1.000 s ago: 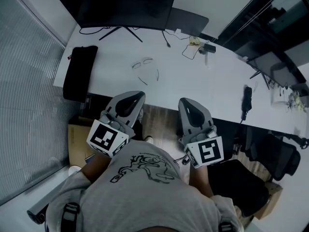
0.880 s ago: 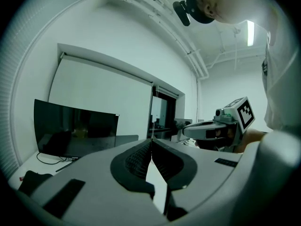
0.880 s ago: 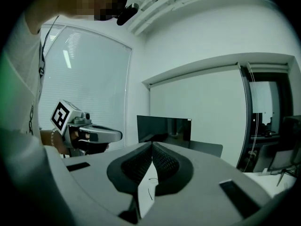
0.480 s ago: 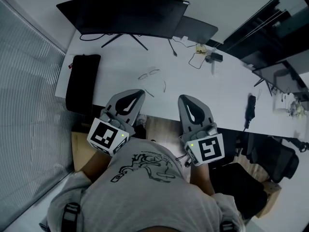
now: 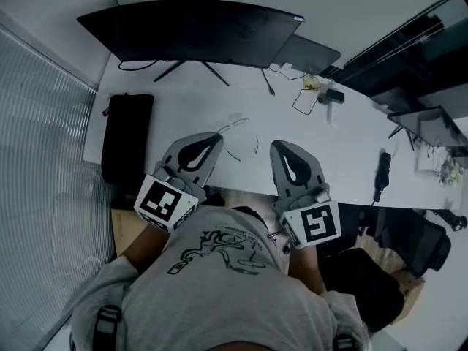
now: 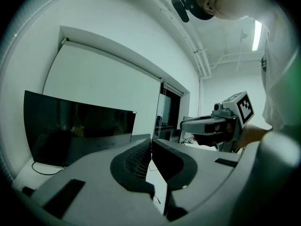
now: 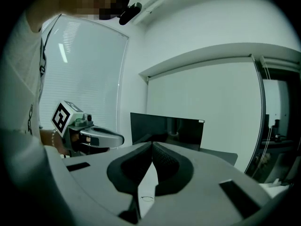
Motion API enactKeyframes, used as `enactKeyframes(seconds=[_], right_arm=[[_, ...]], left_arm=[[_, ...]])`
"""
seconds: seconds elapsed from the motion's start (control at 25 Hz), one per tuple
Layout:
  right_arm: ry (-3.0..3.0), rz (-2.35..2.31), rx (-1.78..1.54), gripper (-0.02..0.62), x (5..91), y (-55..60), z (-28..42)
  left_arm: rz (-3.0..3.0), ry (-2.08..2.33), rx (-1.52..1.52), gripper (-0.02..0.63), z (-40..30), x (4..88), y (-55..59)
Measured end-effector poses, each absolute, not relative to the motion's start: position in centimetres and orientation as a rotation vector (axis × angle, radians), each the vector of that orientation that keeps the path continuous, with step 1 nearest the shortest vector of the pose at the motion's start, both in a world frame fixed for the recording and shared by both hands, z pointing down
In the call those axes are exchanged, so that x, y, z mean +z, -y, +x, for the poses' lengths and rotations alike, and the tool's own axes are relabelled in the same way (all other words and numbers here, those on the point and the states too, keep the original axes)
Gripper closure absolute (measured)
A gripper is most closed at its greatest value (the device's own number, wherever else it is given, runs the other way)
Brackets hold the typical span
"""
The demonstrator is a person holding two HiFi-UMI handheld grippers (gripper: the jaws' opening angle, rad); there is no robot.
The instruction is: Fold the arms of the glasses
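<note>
Currently both grippers sit low-centre in the head view, tips over the near edge of the white desk (image 5: 344, 134). Left gripper (image 5: 216, 136): jaws pressed together, nothing btwn them. Right gripper (image 5: 281, 145): same, jaws closed tight & empty. Glasses (image 5: 235, 125) lie on the desk mid-frame, just above & btwn the two tips, arms spread out, touching neither gripper. Black monitor (image 5: 190, 24) runs across the top; dark pouch (image 5: 128, 134) lies at the desk's left end
</note>
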State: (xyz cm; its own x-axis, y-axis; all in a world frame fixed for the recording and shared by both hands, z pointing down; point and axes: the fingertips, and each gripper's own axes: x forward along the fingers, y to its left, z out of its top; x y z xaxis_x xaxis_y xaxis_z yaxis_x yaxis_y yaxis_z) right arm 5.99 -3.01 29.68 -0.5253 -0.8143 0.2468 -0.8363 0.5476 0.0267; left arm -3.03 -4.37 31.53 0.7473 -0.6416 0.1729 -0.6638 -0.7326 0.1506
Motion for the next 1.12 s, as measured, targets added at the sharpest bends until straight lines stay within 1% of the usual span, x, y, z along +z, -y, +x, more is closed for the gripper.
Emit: enactKeyframes(seconds=[0.44,0.72,0.92,1.12], right_arm=[[2.459,1.445,0.182,0.586,33.4,7.3,6.2],[2.395,1.415,0.224,0.585,38.6,8.2,7.5],[2.337,1.407,0.287,0.584,43.5,8.5,8.9],[2.278,1.414,0.348,0.583,48.3,8.8,10.3]], left_arm=[[2.742,0.959,0.264,0.583,-3.7,36.3,8.6],[2.696,0.951,0.365,0.581,-3.7,41.8,10.1],[2.679,0.952,0.492,0.575,-3.5,46.7,10.8],[2.63,0.859,0.617,0.526,-2.9,52.3,10.7]])
